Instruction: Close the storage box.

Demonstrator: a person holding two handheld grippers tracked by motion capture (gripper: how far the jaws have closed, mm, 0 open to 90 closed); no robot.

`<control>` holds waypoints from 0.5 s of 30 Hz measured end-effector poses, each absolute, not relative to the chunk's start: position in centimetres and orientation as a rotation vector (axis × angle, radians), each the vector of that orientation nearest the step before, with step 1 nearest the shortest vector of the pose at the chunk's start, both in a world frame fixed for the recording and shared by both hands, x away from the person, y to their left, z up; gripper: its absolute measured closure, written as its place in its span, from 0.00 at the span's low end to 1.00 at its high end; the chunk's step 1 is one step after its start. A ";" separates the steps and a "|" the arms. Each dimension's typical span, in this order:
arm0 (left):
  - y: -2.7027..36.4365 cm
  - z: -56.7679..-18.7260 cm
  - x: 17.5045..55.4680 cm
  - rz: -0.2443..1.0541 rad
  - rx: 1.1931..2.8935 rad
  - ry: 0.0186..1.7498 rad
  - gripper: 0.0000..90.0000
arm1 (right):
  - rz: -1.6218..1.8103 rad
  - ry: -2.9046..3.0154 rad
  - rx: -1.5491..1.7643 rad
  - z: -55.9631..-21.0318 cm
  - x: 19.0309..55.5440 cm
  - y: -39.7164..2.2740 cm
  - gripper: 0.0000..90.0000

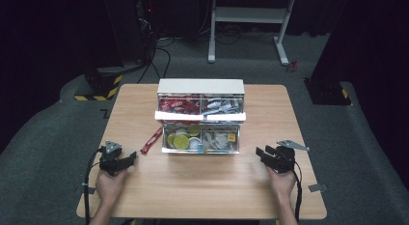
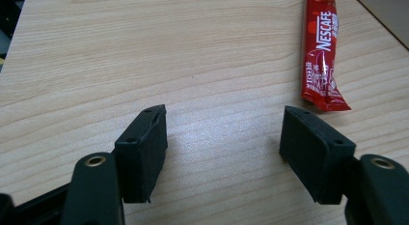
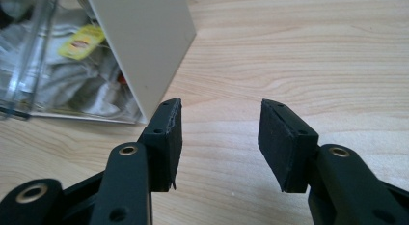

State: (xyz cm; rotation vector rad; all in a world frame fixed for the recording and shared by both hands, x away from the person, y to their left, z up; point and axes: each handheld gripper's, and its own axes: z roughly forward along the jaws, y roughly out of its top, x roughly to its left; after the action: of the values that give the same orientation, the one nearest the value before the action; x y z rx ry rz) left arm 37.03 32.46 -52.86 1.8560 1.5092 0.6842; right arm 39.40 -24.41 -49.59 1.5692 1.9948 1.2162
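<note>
Red coffee stick (image 1: 151, 140) lies loose on table (image 1: 202, 186), just left of box (image 1: 200, 114), not yet in any drawer. Left tool (image 1: 126, 160) near stick, jaws apart, holding nothing. Right tool (image 1: 262, 153) by box's right corner, jaws apart, empty. Picking up and putting away all left to do.

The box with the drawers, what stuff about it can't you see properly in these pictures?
- Organizer box, high view: the words on the red packets in its upper drawer are too small to read.
- Right gripper view: the picture's left edge cuts off the clear drawer.
- Left gripper view: the top edge cuts off the Nescafe stick.
</note>
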 end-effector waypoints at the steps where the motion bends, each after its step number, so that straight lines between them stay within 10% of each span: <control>1: 32.5 -52.9 37.0 0.685 1.856 1.508 0.38 | 1.204 1.998 1.570 -49.8 39.5 -24.4 0.56; 15: 32.5 -52.9 37.0 0.684 1.856 1.510 0.38 | 1.066 2.034 1.573 -51.4 40.4 -23.7 0.56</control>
State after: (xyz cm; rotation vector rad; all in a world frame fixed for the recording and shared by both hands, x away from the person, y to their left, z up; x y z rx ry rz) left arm 37.03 32.45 -52.86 1.8557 1.5095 0.6839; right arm 40.36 -23.65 -51.43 1.5732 2.0344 1.0664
